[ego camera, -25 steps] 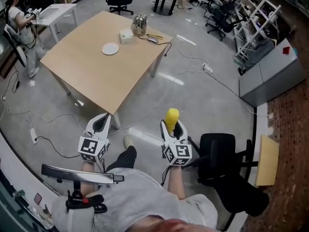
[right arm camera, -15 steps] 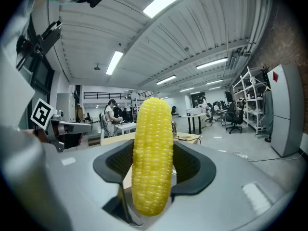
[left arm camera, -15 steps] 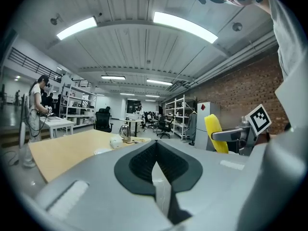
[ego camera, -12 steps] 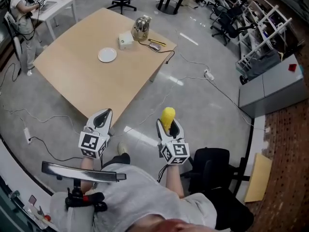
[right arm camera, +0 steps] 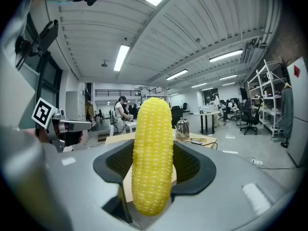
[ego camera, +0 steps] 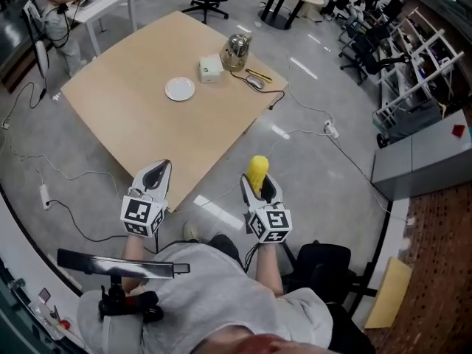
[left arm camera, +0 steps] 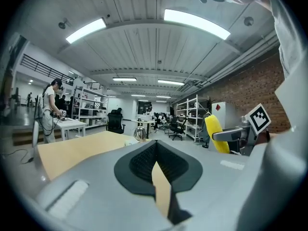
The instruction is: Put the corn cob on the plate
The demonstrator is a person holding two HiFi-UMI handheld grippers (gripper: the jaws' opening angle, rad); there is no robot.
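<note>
A yellow corn cob [ego camera: 257, 173] [right arm camera: 152, 153] stands upright in my right gripper [ego camera: 257, 186] [right arm camera: 153, 173], which is shut on it. In the head view that gripper hangs over the grey floor, just off the near corner of the wooden table [ego camera: 140, 131]. A small white plate [ego camera: 180, 89] lies far across the table. My left gripper [ego camera: 154, 177] [left arm camera: 156, 165] is shut with nothing in it, over the table's near edge. The left gripper view shows the corn cob [left arm camera: 214, 134] off to the right.
Beyond the plate stand a white box [ego camera: 210, 68], a metal kettle [ego camera: 237, 48] and a mouse [ego camera: 255, 82] with its cable. Cables run across the floor [ego camera: 317, 161]. A black chair [ego camera: 321, 268] sits behind my right arm. A person [ego camera: 51, 6] stands at a white desk far left.
The view has shifted so the table and plate lie nearer and more central. Both grippers keep their pose, the right one still holding the corn cob.
</note>
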